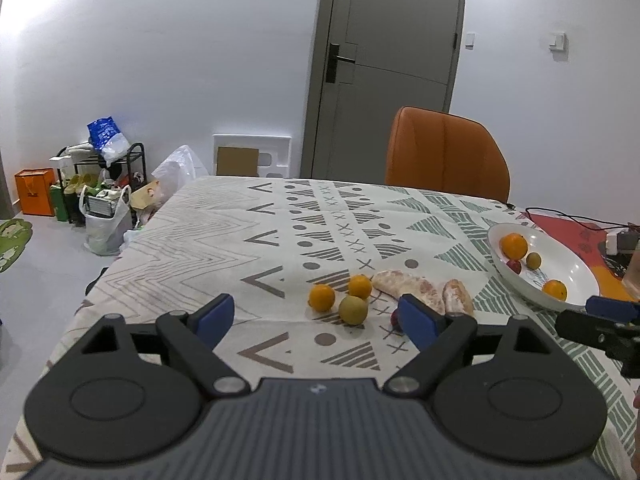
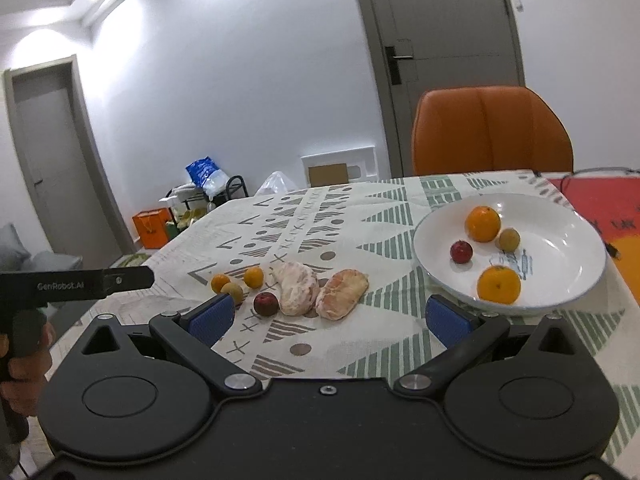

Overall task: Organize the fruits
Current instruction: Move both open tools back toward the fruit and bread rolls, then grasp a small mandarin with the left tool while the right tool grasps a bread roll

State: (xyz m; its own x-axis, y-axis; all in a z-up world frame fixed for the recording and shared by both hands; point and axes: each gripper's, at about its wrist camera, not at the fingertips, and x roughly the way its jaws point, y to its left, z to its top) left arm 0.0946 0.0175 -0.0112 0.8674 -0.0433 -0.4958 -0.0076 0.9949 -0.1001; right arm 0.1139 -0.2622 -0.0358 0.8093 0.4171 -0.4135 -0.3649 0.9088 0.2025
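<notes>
2 grippers, left (image 1: 316,322) and right (image 2: 328,320), fingers wide apart, empty, orange chair (image 2: 492,132) behind table (image 2: 360,352)

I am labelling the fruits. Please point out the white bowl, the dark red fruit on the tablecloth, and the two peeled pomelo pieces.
white bowl (image 2: 560,236): right wrist view, bare inner wall.
dark red fruit (image 2: 266,304): right wrist view, its middle.
peeled pomelo pieces (image 2: 298,288): right wrist view, left piece's middle.
</notes>
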